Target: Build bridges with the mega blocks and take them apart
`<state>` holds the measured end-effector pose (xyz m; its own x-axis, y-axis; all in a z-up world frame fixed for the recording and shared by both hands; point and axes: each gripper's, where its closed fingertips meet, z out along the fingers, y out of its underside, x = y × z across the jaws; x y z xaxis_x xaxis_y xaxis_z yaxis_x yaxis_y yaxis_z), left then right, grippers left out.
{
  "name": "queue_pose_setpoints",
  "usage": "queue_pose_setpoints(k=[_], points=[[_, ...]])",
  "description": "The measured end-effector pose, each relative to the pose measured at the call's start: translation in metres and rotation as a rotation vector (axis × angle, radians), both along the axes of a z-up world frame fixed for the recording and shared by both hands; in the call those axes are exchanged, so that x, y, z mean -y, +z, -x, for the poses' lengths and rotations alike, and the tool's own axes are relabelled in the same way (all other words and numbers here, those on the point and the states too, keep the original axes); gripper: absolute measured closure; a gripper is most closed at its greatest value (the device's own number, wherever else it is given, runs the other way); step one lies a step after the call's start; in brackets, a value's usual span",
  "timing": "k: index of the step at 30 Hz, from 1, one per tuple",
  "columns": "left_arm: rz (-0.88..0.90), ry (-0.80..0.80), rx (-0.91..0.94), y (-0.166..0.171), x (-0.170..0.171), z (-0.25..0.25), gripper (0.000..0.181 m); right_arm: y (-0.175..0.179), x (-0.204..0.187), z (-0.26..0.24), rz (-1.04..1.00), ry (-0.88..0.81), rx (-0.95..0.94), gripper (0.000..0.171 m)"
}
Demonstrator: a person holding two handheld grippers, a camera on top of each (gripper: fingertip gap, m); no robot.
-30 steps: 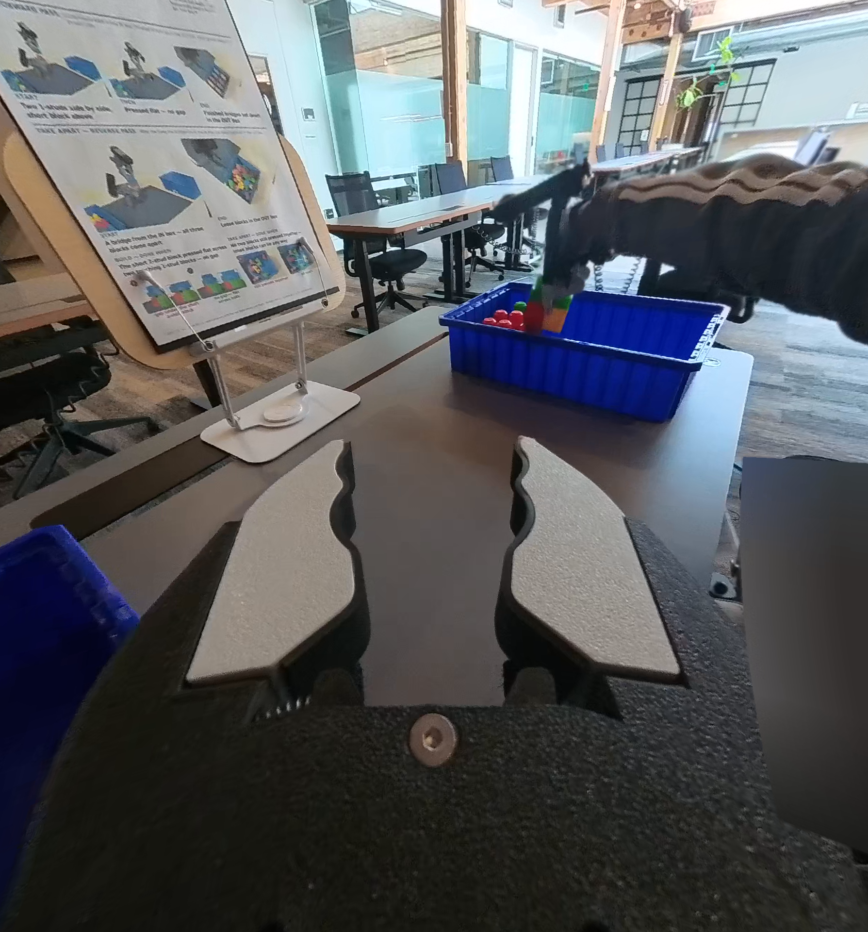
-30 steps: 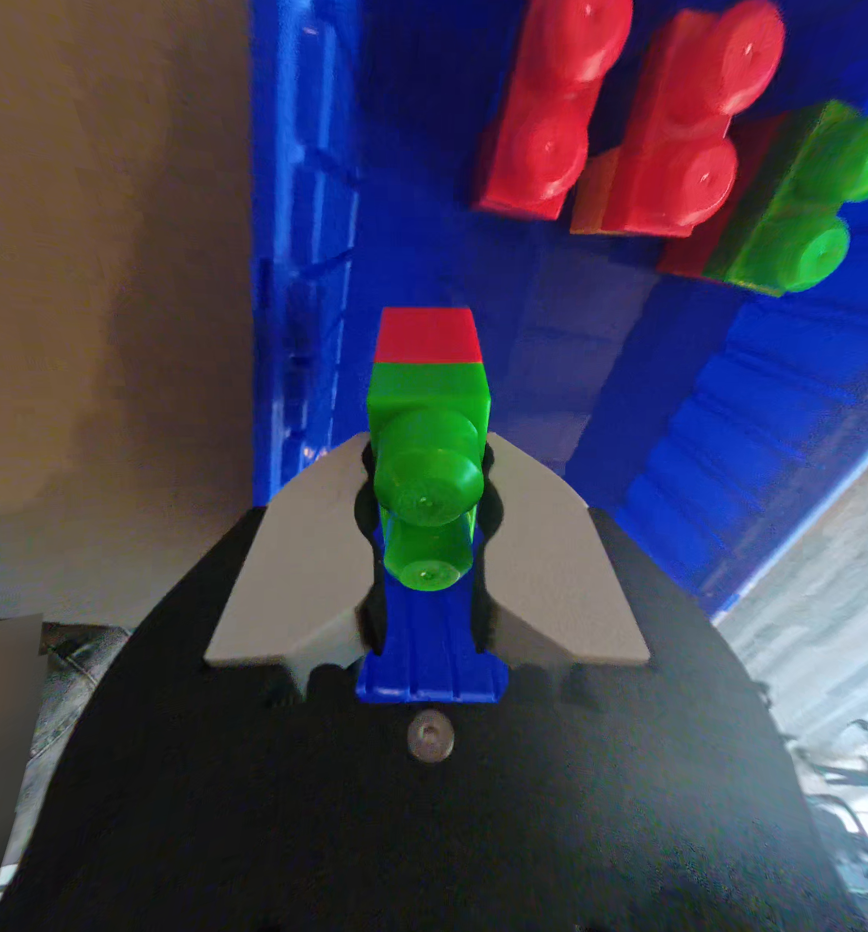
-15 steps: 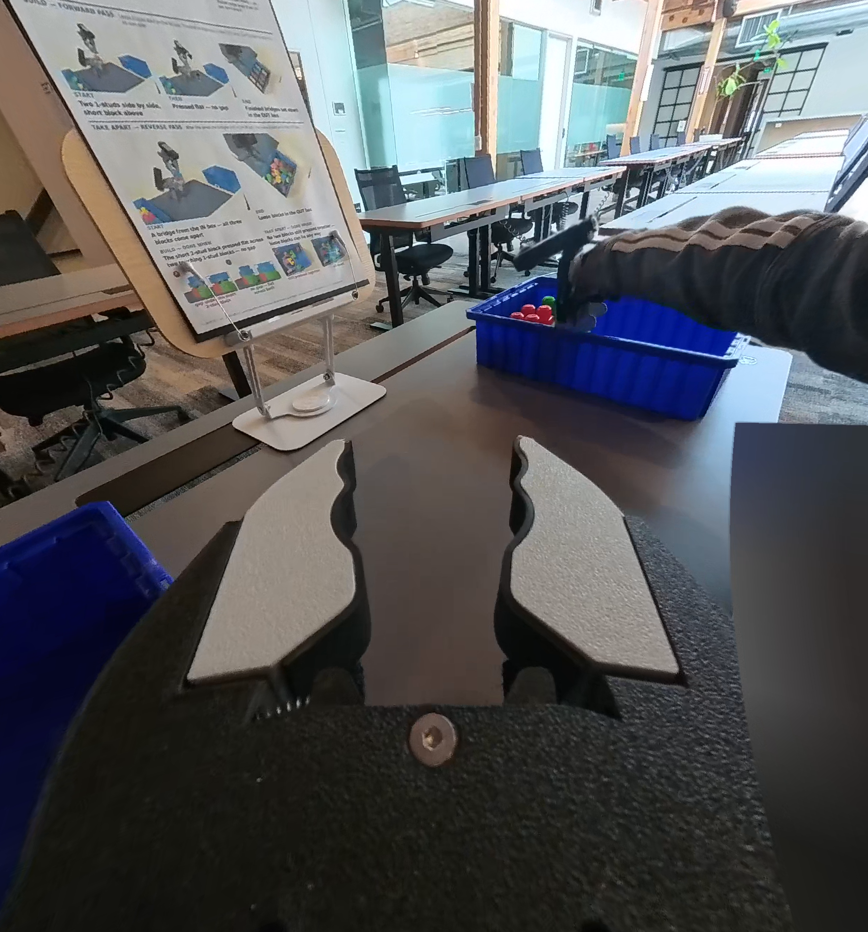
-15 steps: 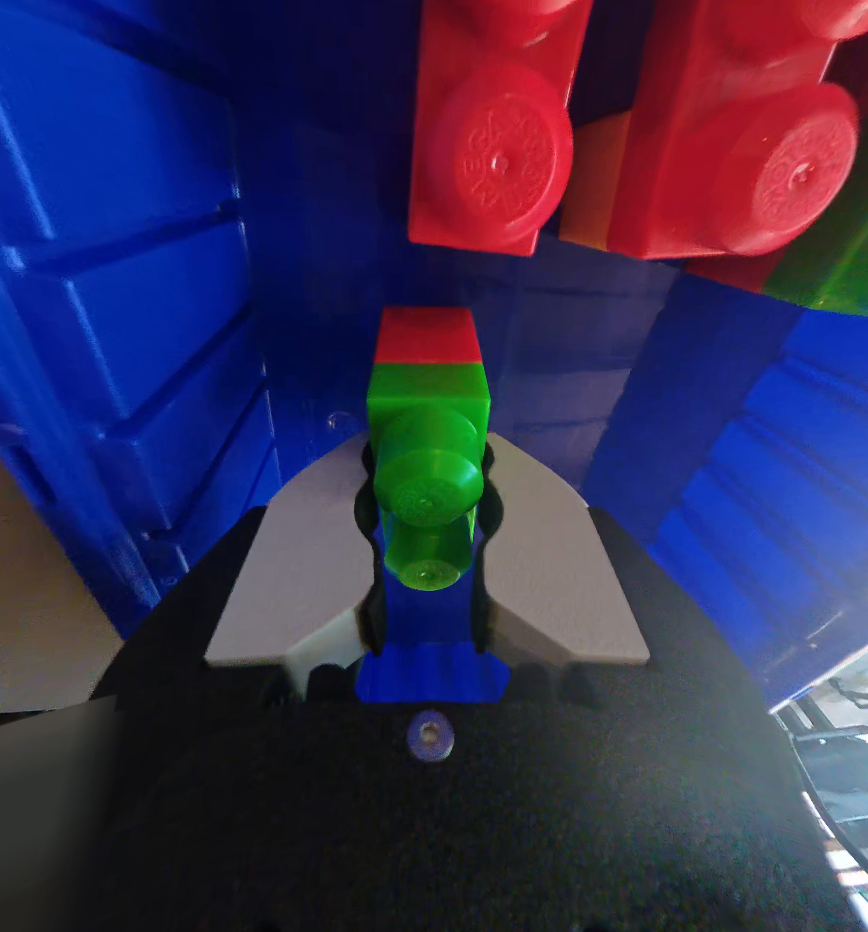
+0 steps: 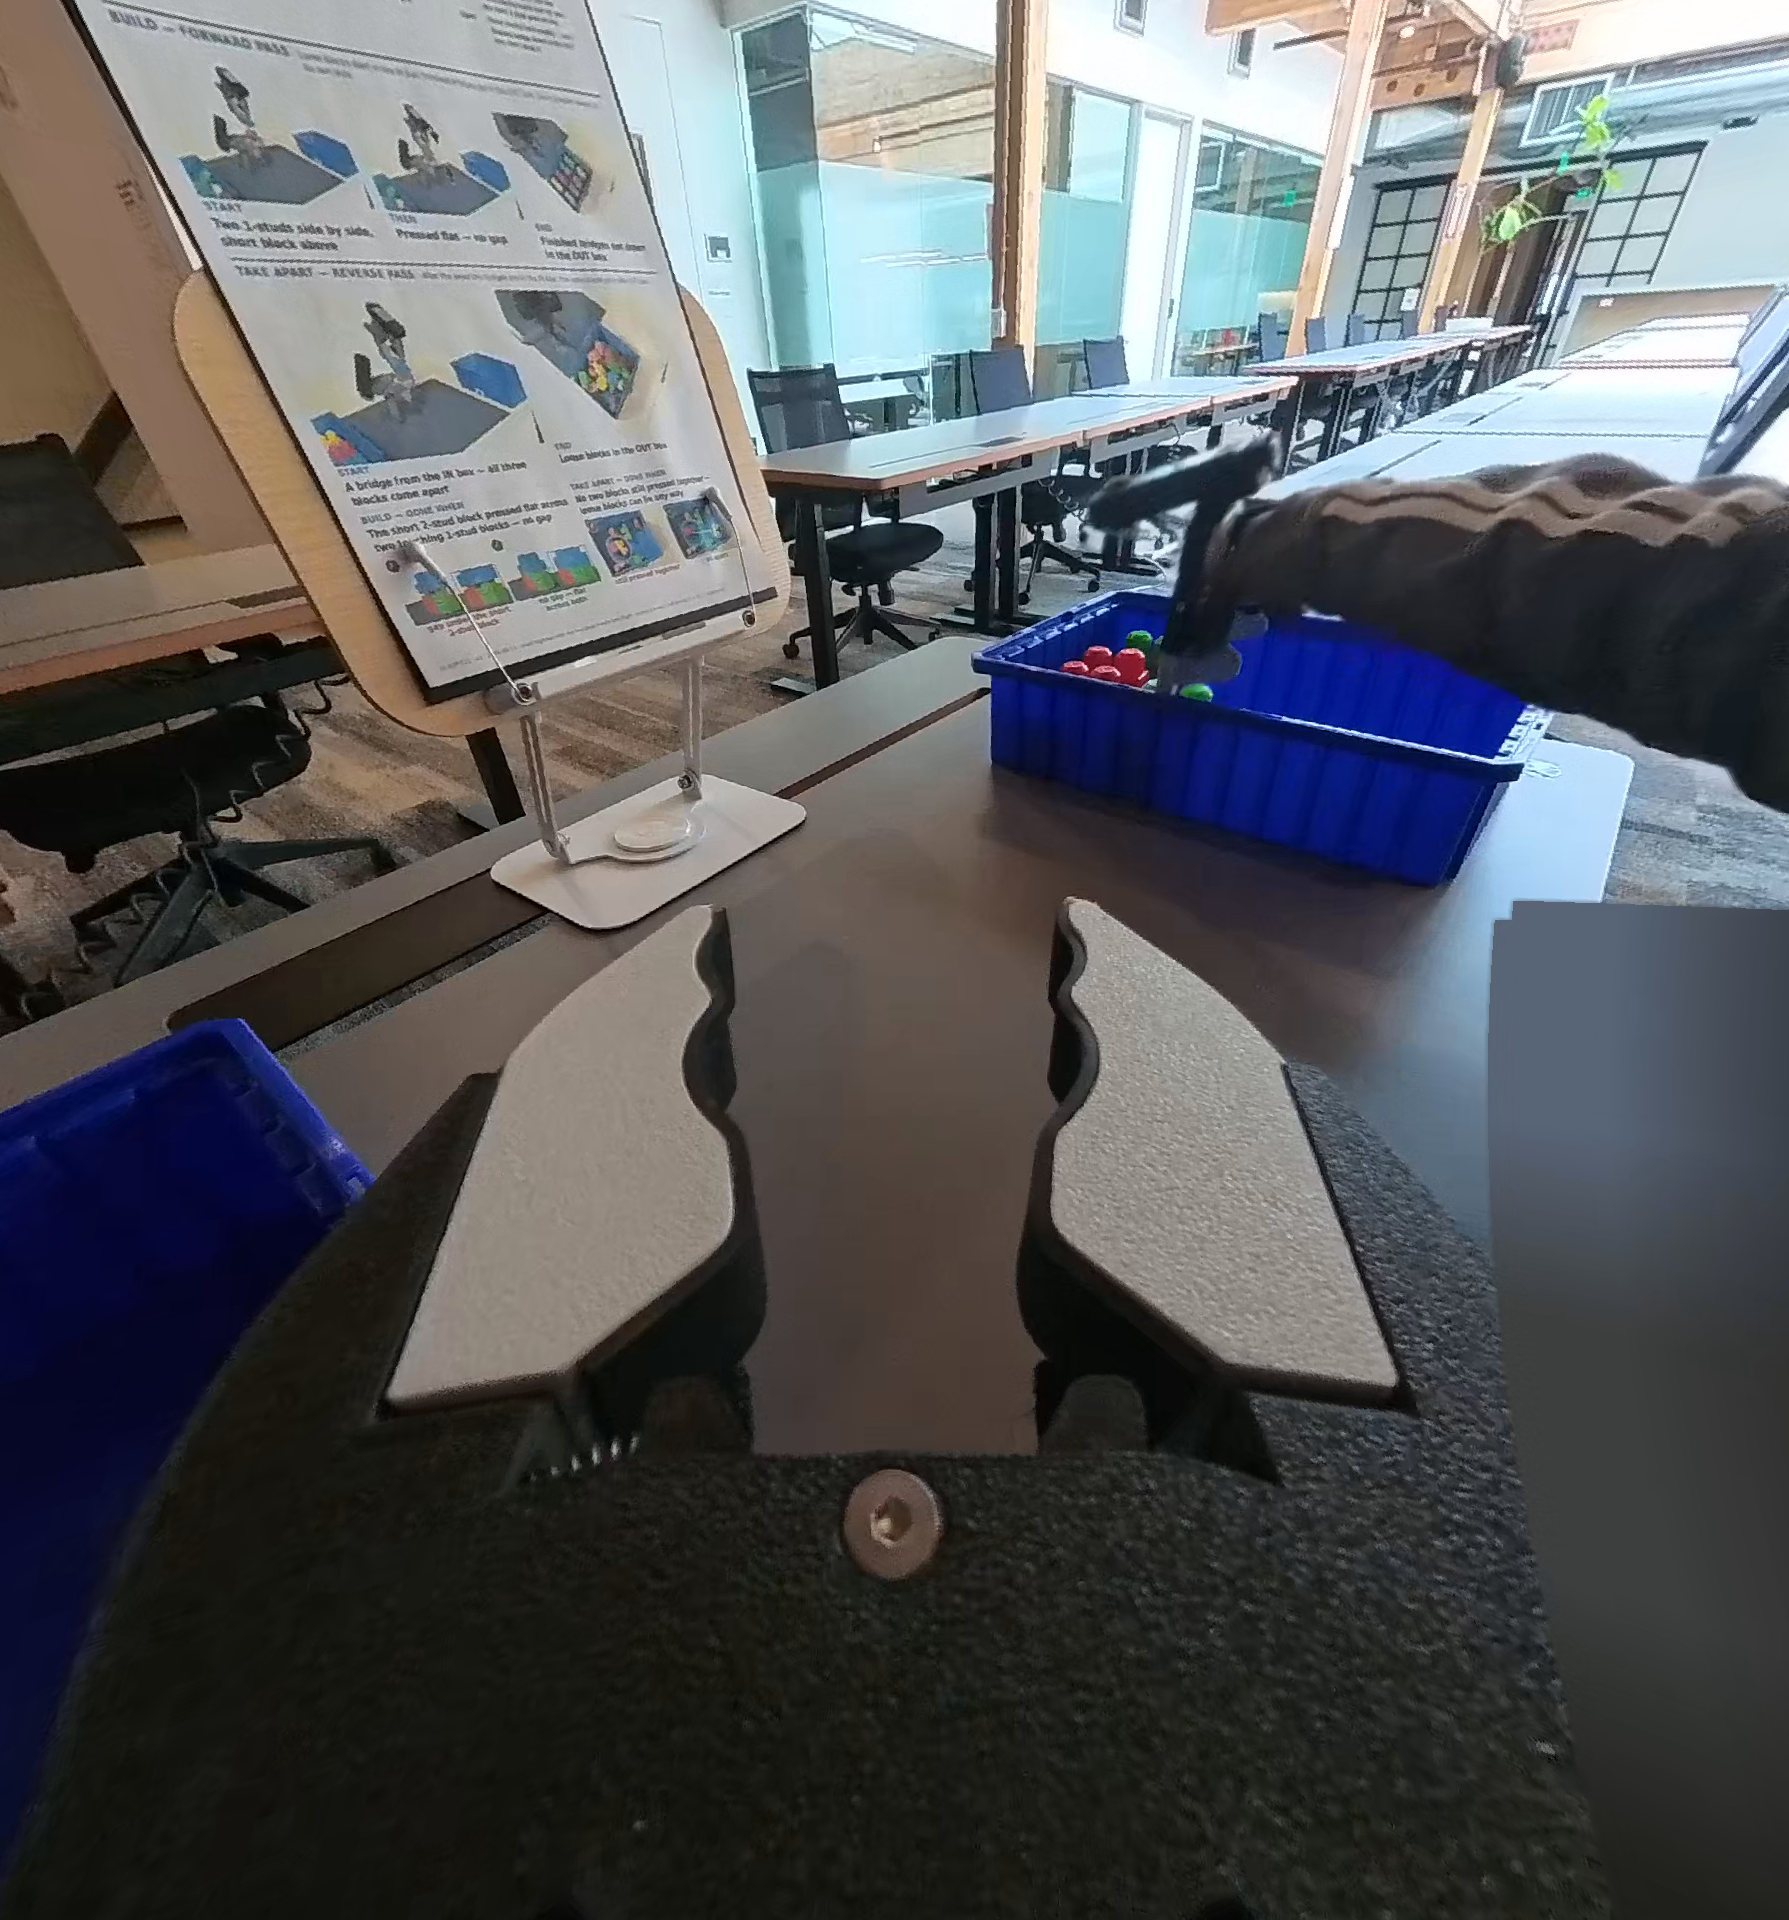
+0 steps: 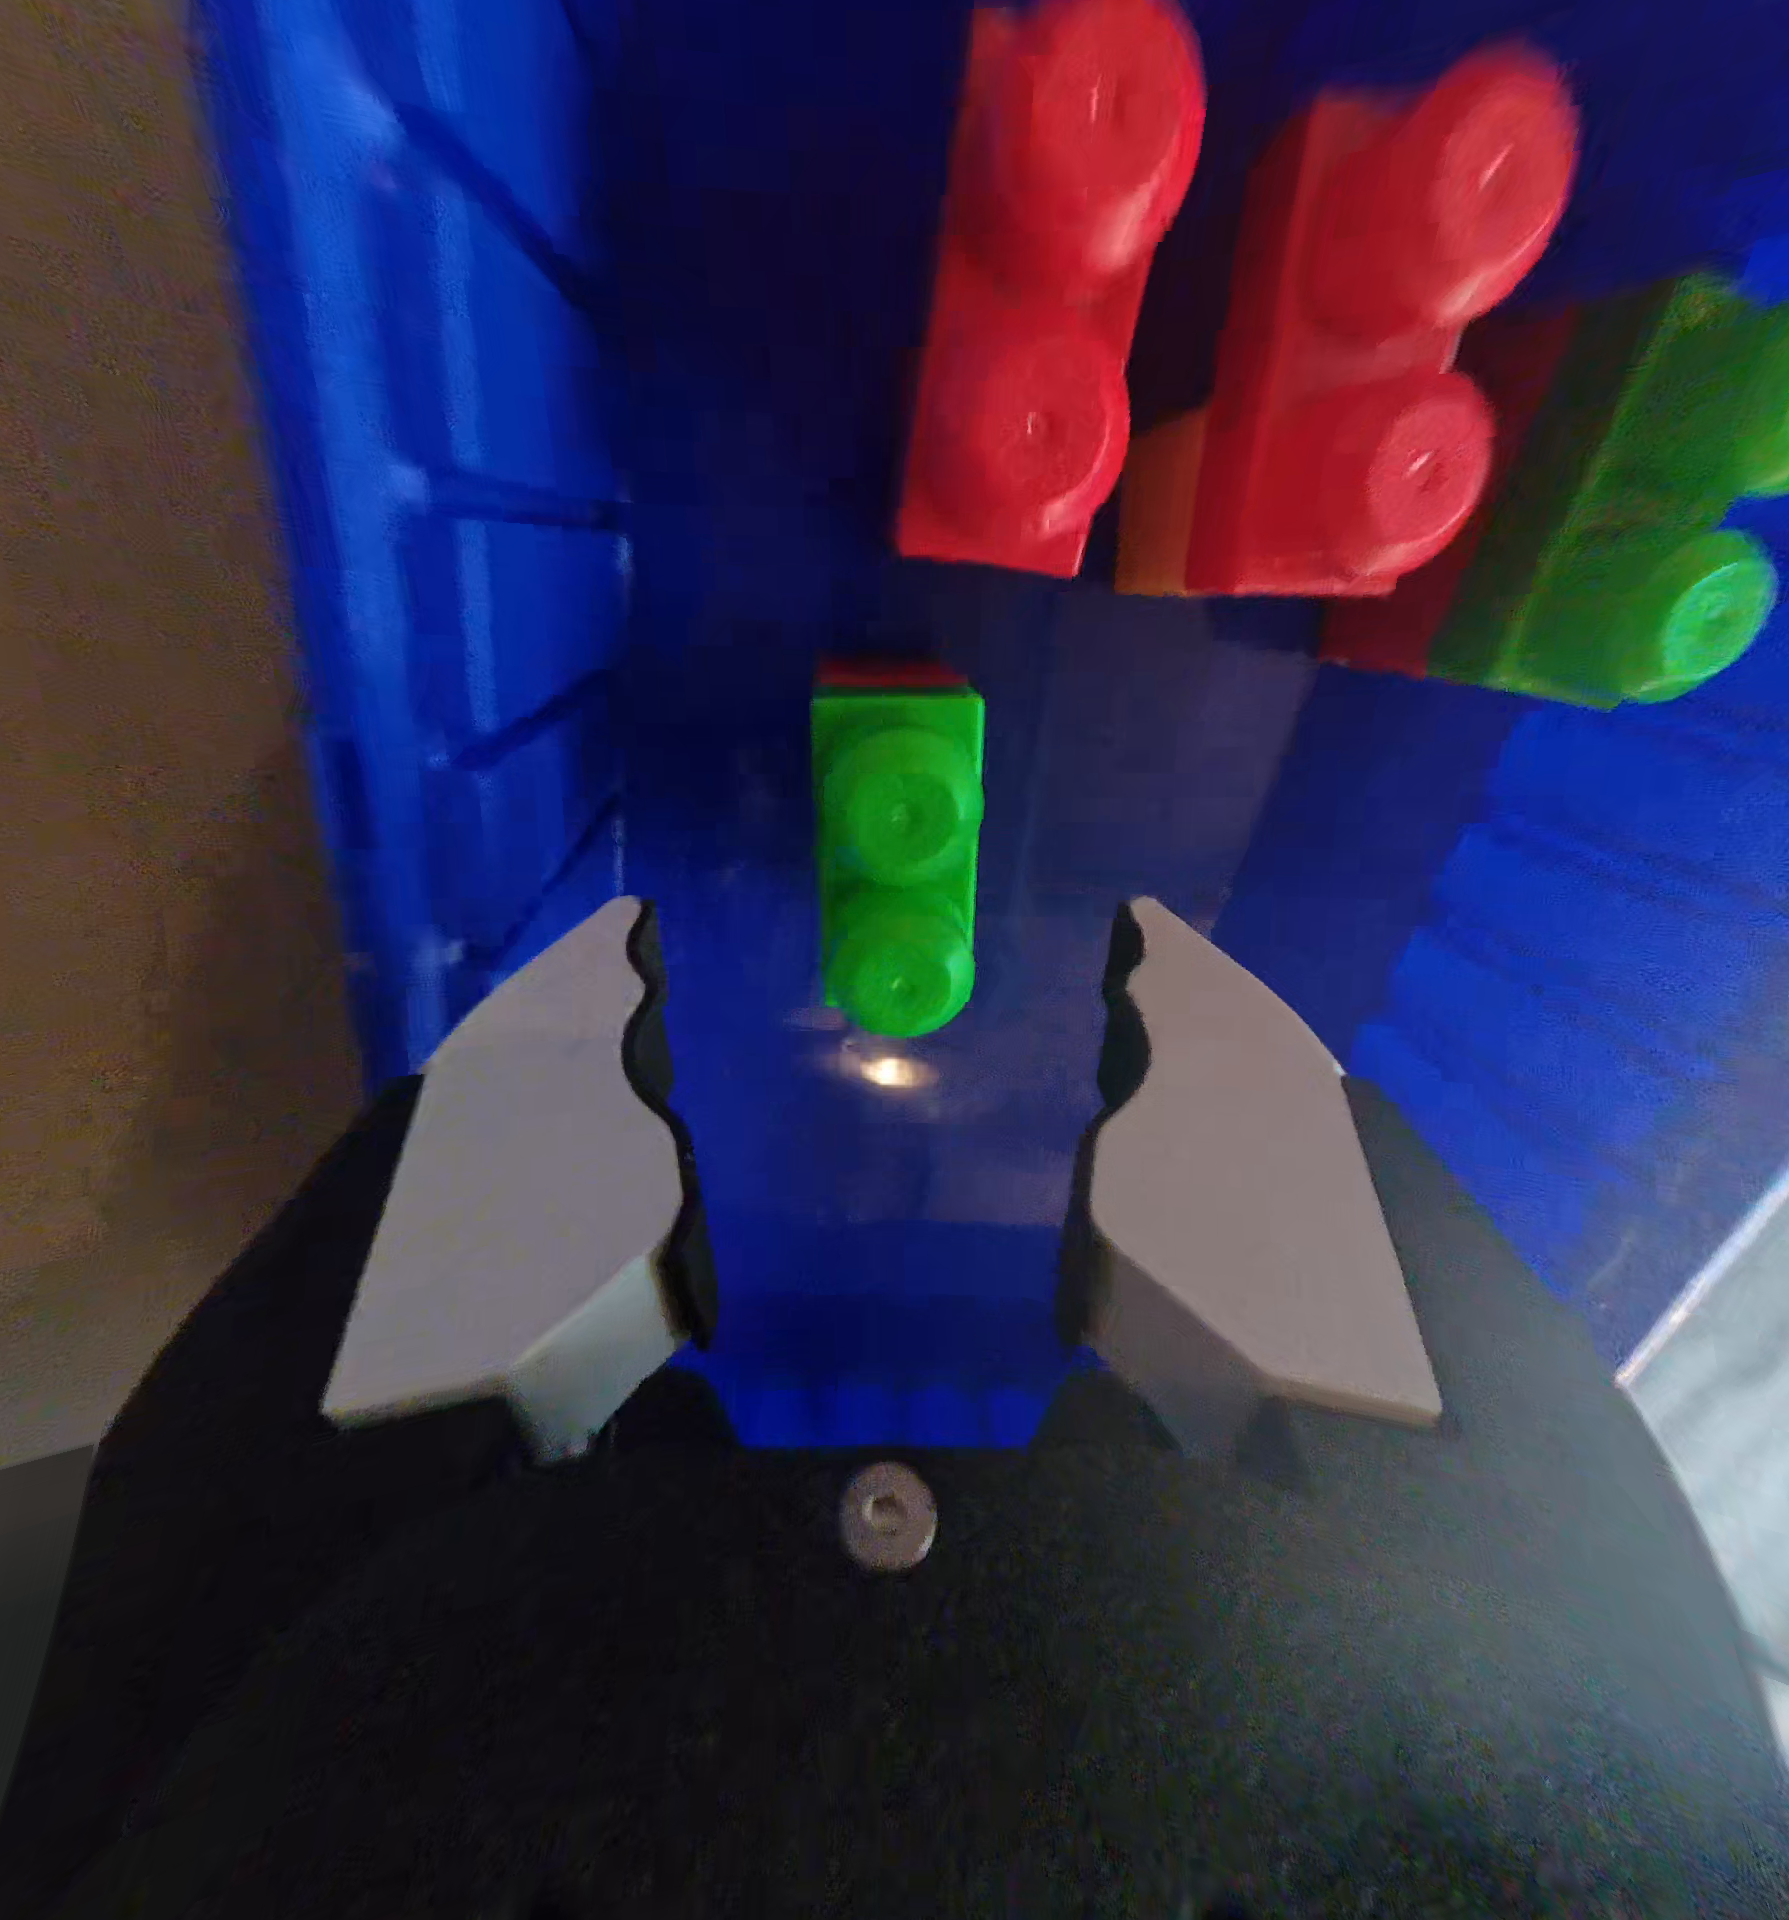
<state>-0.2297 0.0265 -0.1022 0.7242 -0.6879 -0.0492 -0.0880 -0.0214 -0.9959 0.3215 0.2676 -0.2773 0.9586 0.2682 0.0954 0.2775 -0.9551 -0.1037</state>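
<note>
The right gripper point(image 6: 885, 940) hung inside the far blue bin point(image 6: 474, 436), its grey fingers spread wide with nothing between them. Just ahead of the fingertips, a green two-stud block point(image 6: 898, 831) sat on the bin floor atop a red piece, only a sliver of which showed; it touched neither finger. Farther in lay more bridges: two red two-stud blocks point(image 6: 1035, 312) side by side, an orange piece peeking out between them, and a second green two-stud block point(image 6: 1638, 520) off to the right. The bin's ribbed wall rose close on the left of the gripper, with the brown tabletop beyond it.

The left gripper point(image 5: 890, 1023) hovered over the dark table point(image 5: 869, 862), jaws apart and empty. A second blue bin point(image 5: 121, 1195) sat at its near left corner; what it held could not be seen. An instruction sheet on a wooden stand point(image 5: 433, 343) stood to the left. Across the table, a striped brown sleeve point(image 5: 1544, 592) reached over the far bin's rim point(image 5: 1233, 769), hiding part of its contents.
</note>
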Motion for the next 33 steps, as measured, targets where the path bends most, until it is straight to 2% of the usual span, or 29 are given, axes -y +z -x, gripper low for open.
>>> queue_pose_setpoints(k=[3, 7, 13, 15, 17, 21, 26, 29, 33], points=[[-0.009, 0.013, -0.002, 0.000, -0.001, 0.002, 0.124, 0.041, -0.004, 0.021, -0.225, 0.055, -0.115, 0.090], [-0.073, 0.025, 0.060, 0.012, -0.002, 0.004, 0.129, 0.111, -0.001, 0.045, -0.622, 0.108, -0.271, 0.095], [-0.148, 0.012, 0.136, 0.026, 0.002, 0.001, 0.126, 0.221, 0.036, 0.067, -1.284, 0.213, -0.471, 0.101], [-0.184, 0.007, 0.154, 0.031, 0.003, -0.001, 0.119, 0.259, 0.061, 0.075, -1.564, 0.298, -0.512, 0.095], [-0.193, 0.017, 0.195, 0.035, 0.002, 0.000, 0.107, 0.287, 0.090, 0.080, -1.789, 0.362, -0.530, 0.078], [-0.203, -0.016, 0.300, 0.043, 0.003, -0.001, 0.100, 0.309, 0.122, 0.085, -1.962, 0.404, -0.517, 0.025], [-0.293, -0.058, 0.310, 0.051, 0.010, -0.005, 0.092, 0.327, 0.156, 0.093, -2.114, 0.474, -0.503, 0.025], [-0.321, 0.009, 0.200, 0.044, 0.006, 0.000, 0.081, 0.333, 0.173, 0.096, -2.172, 0.479, -0.535, 0.025], [-0.376, 0.152, 0.118, 0.045, 0.001, 0.024, 0.078, 0.334, 0.194, 0.095, -2.259, 0.458, -0.583, 0.025]])
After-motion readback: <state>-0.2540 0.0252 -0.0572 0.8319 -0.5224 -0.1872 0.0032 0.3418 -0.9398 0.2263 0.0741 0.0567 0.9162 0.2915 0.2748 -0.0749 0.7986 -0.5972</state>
